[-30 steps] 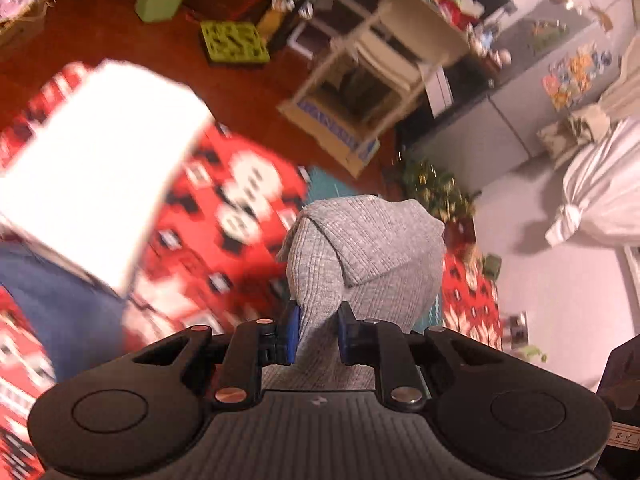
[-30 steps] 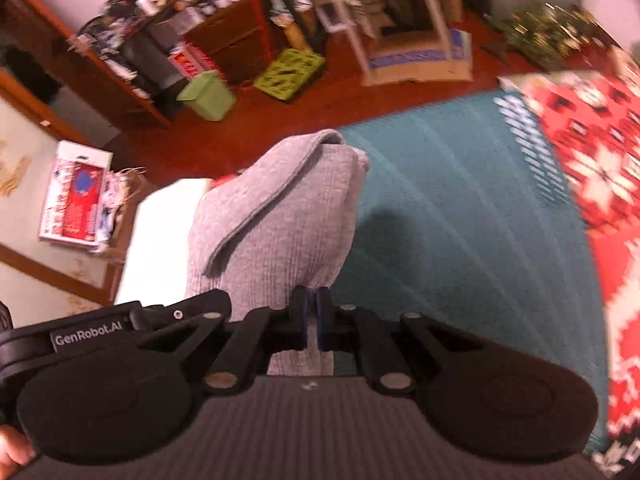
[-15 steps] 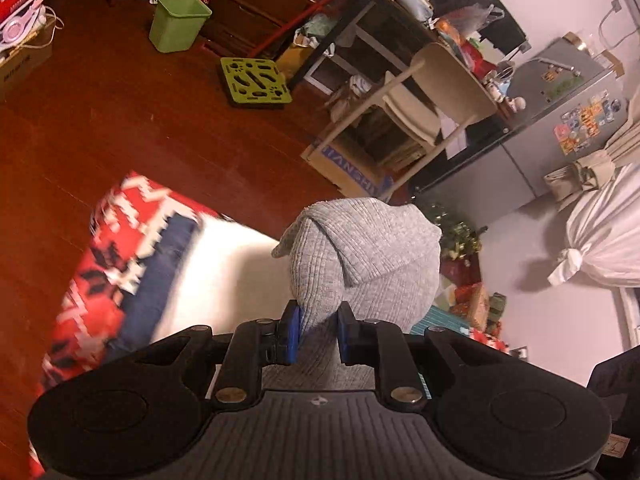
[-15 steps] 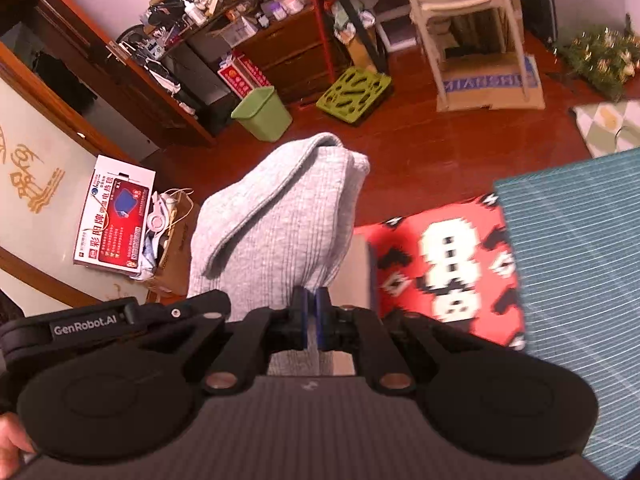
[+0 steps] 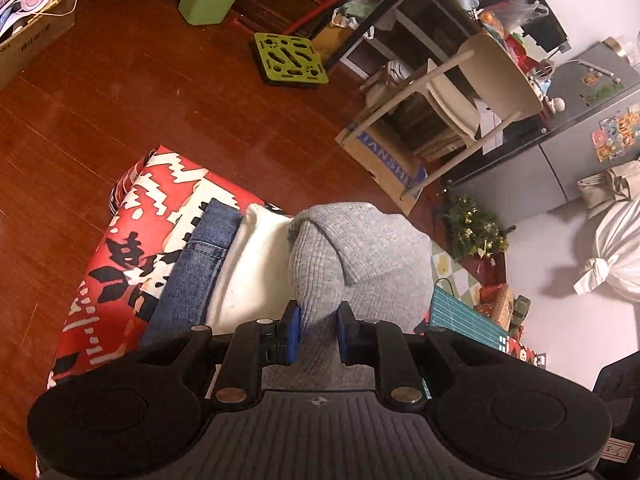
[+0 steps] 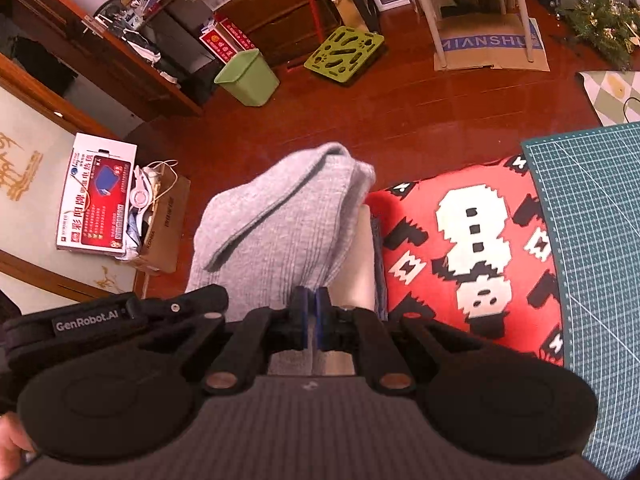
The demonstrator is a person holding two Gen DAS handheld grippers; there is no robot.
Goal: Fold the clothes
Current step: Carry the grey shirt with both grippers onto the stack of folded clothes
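A folded grey ribbed knit garment (image 5: 356, 252) hangs between both grippers, above a stack of folded clothes. My left gripper (image 5: 318, 334) is shut on a thick bunch of the grey knit garment. In the right wrist view the same grey knit garment (image 6: 276, 228) drapes forward, and my right gripper (image 6: 310, 320) is shut tight on its near edge. Below lie a folded white garment (image 5: 256, 268) and folded blue jeans (image 5: 196, 268) on the red patterned tablecloth (image 5: 132, 248).
A teal cutting mat (image 6: 592, 240) covers the table to the right. Beyond the table edge is a red wooden floor with a green bin (image 6: 248, 76), a green plastic mat (image 6: 344, 54), a white chair (image 5: 468, 88) and a cardboard box (image 6: 160, 224).
Both grippers carried the grey garment leftward, away from the teal mat, to above the stack of white garment and jeans at the table's end. Their grip stayed the same.
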